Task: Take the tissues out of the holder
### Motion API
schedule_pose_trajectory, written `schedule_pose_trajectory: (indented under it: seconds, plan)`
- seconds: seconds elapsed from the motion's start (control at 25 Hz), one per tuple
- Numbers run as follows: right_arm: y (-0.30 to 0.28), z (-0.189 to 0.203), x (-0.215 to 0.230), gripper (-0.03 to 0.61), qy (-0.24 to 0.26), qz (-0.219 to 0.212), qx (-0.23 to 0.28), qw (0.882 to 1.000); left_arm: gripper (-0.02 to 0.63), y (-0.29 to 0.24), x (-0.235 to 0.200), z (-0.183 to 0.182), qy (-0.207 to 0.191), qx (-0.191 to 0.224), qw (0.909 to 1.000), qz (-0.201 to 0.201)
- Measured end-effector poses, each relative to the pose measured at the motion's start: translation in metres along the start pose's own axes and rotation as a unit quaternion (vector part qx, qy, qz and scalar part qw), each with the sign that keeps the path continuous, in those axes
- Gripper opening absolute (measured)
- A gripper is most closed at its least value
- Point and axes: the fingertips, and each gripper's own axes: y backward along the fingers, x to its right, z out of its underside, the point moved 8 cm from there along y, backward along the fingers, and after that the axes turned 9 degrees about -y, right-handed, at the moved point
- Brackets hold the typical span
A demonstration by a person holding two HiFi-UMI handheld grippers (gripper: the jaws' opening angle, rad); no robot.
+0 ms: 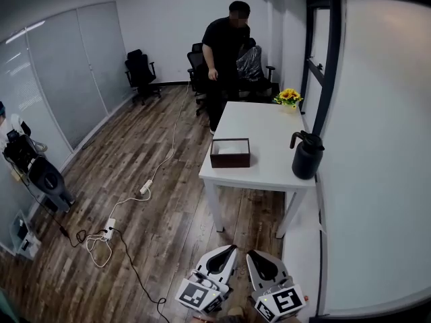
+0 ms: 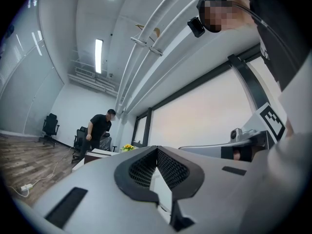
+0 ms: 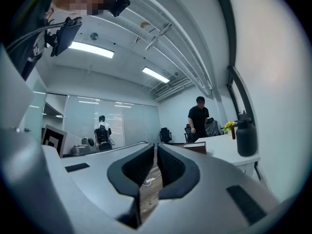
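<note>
Both tools hang low at the bottom centre of the head view, well apart from the work. The left gripper [image 1: 229,251] has its jaws together at the tips with nothing between them. The right gripper [image 1: 254,256] is also closed and empty.

The tissues [image 1: 230,149] lie as a pale sheet in the open top of the dark brown holder [image 1: 229,160]. It sits near the front left edge of the white table [image 1: 269,173], at centre frame. A black jug [image 1: 306,155] stands well to its right, and yellow flowers [image 1: 288,97] sit at the far end.

I judge the tissues to be light, soft and easy to tear, and likely to crumple under the pads. I'd pinch the top sheet near its middle and lift straight up. The holder looks stiff but light enough to ride up with the paper, so I'd press its rim down with the other tool.

Only the head view looks down into the holder and shows the white paper. The two gripper views see it low and side-on, with the top hidden. The right gripper view alone shows a second person [image 3: 102,130] behind the glass wall at left of centre. All three views show the person in black [image 1: 225,52] at the table's far end.
</note>
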Motion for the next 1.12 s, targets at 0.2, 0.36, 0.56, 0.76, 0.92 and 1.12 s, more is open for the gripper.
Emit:
schedule_pose_trajectory:
  seconds: [0.2,0.36,0.56,0.76,0.92,1.12]
  plan:
    - [-0.026,-0.001,0.007,0.006,-0.015,0.006,0.009,1.000,0.008,-0.007,-0.029,0.017,0.002,-0.014,0.9998,-0.014]
    - [-0.035,-0.003,0.012,0.006,-0.017,0.007,0.004,1.000,0.008,-0.013,-0.036,0.015,0.010,-0.016,0.9998,-0.012]
    - [-0.054,-0.003,0.021,0.006,-0.022,-0.004,0.004,1.000,0.008,-0.028,-0.050,0.019,0.016,-0.003,0.9998,-0.010]
    - [-0.081,0.003,0.038,0.006,-0.018,-0.006,-0.016,1.000,0.008,-0.042,-0.075,0.028,0.018,-0.019,0.9994,-0.022]
    - [-0.113,0.000,0.052,0.006,-0.025,-0.017,-0.020,0.999,0.008,-0.059,-0.101,0.034,0.009,-0.023,0.9993,-0.028]
    - [-0.155,-0.010,0.075,0.006,-0.032,-0.034,-0.010,0.999,0.008,-0.089,-0.133,0.040,0.005,-0.026,0.9992,-0.030]
